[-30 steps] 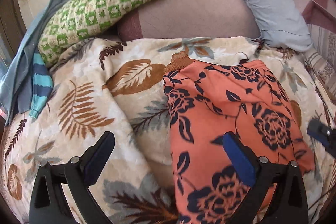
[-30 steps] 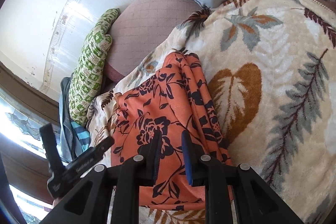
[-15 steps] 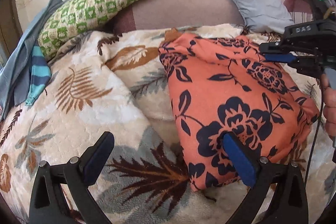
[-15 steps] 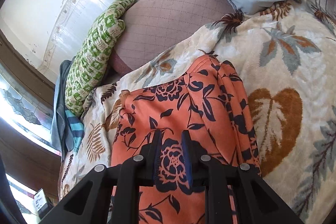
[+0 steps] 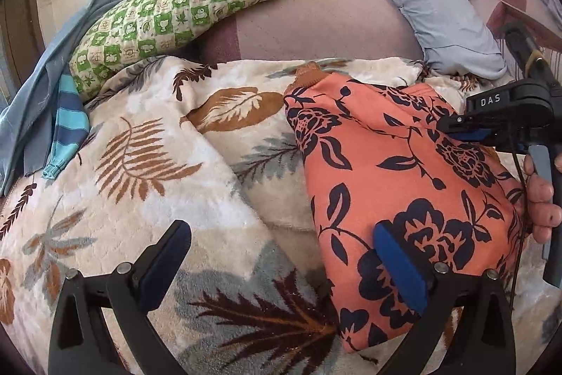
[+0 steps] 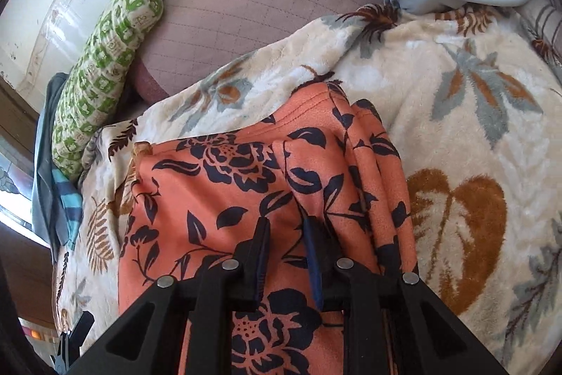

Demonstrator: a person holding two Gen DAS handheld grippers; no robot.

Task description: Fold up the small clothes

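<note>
Two fingers (image 6: 261, 231) pinching one orange garment (image 6: 217, 192)

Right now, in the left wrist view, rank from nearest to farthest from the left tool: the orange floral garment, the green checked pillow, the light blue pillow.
1. Orange floral garment: nearest, under the left tool's right finger.
2. Green checked pillow: far left, against the wall.
3. Light blue pillow: far right corner; only slightly beyond the green one.
</note>
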